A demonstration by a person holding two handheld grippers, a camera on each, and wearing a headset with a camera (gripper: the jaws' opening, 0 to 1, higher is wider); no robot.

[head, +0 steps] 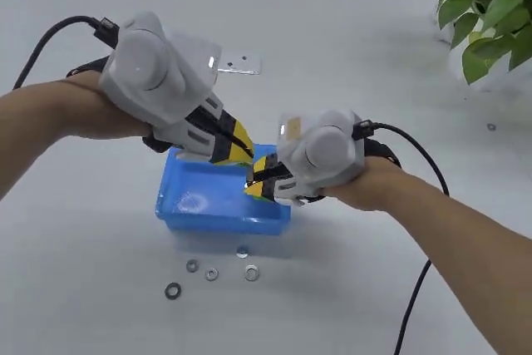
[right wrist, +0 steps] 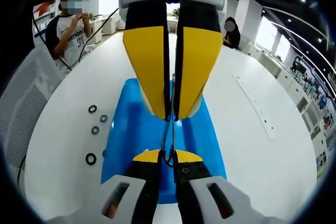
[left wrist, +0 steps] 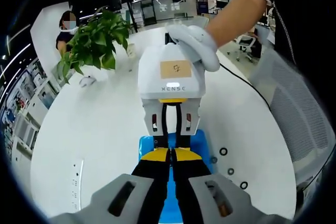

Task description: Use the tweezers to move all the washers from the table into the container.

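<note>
Left gripper (left wrist: pixel 169 155) and right gripper (right wrist: pixel 168 158) nose to nose, both pinched on tweezers (right wrist: pixel 169 132) | container (head: pixel 191 197) beneath their tips | washers (head: pixel 211 273) beside the jaws on table (head: pixel 349 47) | judgement: one should release only once the other holds firm.

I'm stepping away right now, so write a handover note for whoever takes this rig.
Left gripper and right gripper: both shut on the tweezers, tips meeting above the blue container.
Five washers lie on the table in front of the container.
Done: tweezers are in hand.
Left: move those five washers in. Whether any washer is already inside, I cannot tell.
</note>
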